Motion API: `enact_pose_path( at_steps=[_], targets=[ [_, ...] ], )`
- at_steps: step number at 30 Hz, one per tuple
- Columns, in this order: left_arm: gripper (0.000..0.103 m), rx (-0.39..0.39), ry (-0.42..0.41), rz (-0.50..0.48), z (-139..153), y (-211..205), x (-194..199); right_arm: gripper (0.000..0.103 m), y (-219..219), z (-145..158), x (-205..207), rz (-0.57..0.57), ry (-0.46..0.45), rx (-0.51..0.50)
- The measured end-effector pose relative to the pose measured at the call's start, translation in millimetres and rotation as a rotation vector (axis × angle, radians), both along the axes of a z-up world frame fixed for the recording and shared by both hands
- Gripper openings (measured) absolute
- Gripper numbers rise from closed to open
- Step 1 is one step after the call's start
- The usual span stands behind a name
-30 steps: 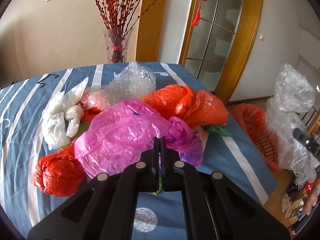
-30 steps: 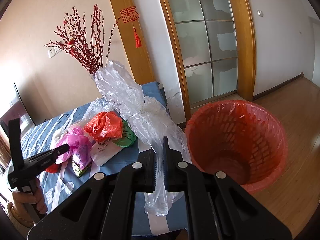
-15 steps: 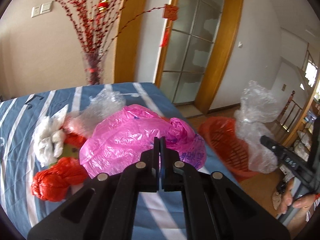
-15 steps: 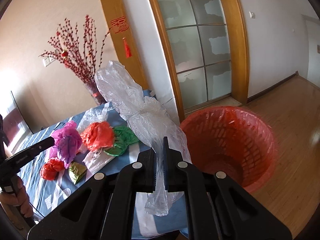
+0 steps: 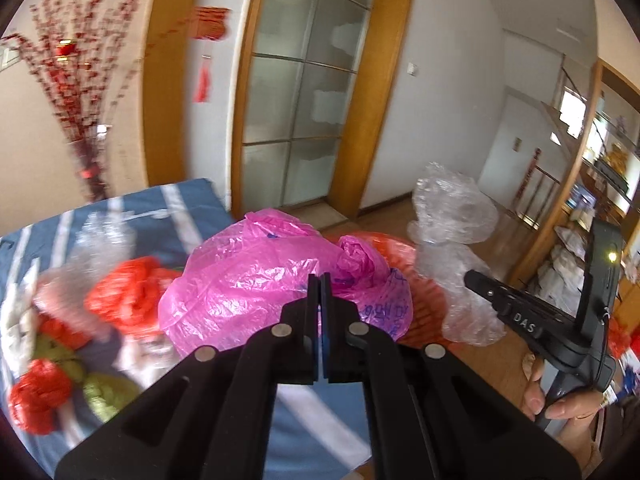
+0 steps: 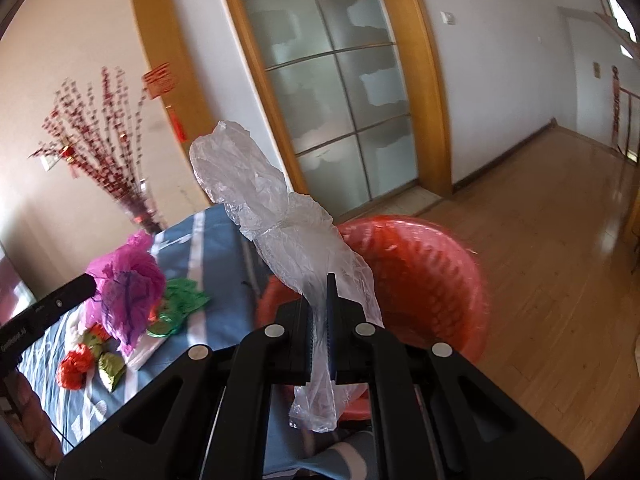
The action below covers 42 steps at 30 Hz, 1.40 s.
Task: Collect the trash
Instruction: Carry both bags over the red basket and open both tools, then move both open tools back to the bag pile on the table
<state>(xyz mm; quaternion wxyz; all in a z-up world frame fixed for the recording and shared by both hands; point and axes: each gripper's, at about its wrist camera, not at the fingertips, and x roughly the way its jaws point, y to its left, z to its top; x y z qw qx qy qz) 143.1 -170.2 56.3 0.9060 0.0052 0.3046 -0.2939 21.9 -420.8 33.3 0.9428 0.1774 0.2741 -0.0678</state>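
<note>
My left gripper (image 5: 320,280) is shut on a pink plastic bag (image 5: 260,280) and holds it in the air over the table's right edge, in front of the red basket (image 5: 428,296). My right gripper (image 6: 319,280) is shut on a clear plastic bag (image 6: 280,220) and holds it just above the near rim of the red basket (image 6: 424,276). In the right wrist view the pink bag (image 6: 128,284) hangs from the left gripper (image 6: 94,282). In the left wrist view the clear bag (image 5: 456,240) hangs from the right gripper (image 5: 470,278).
On the blue striped table (image 5: 180,216) lie red bags (image 5: 128,296), bubble wrap (image 5: 100,240), white plastic and green wrappers (image 6: 180,304). A vase of red branches (image 6: 140,208) stands at the back. The basket stands on the wooden floor (image 6: 560,248) by the table.
Both grippers swung right toward the red basket. The pink bag has been lifted off the pile and carried to the table's right edge. The clear bag now hangs over the basket's rim.
</note>
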Motion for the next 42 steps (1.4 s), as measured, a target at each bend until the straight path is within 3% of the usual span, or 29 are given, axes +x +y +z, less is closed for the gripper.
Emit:
enact_pose_path(
  at_steps=[7, 23, 25, 26, 28, 29, 34, 38, 42],
  targets=[
    [0.003, 0.012, 0.046, -0.075, -26, -57, 19, 0.006, -31, -8, 3, -0.066, 0.014, 0.056],
    [0.004, 0.016, 0.115, -0.122, -56, -115, 37, 0.006, -64, -18, 21, -0.098, 0.027, 0.13],
    [0.005, 0.024, 0.127, -0.108, -62, -118, 41, 0.011, -67, -19, 23, -0.101, 0.029, 0.138],
    [0.007, 0.027, 0.133, -0.102, -64, -118, 43, 0.015, -68, -20, 24, -0.104, 0.032, 0.139],
    [0.017, 0.032, 0.152, -0.09, -70, -118, 47, 0.041, -70, -23, 22, -0.114, 0.032, 0.144],
    [0.024, 0.034, 0.157, -0.084, -73, -117, 47, 0.044, -70, -24, 21, -0.116, 0.032, 0.143],
    [0.032, 0.054, 0.164, -0.035, -79, -97, 48, 0.046, -63, -26, 13, -0.128, 0.05, 0.082],
    [0.051, 0.081, 0.111, 0.015, -76, -74, 35, 0.05, -51, -23, 7, -0.126, 0.053, 0.005],
    [0.059, 0.127, 0.053, 0.058, -73, -48, 21, 0.061, -36, -16, 4, -0.117, 0.033, -0.065]
  ],
)
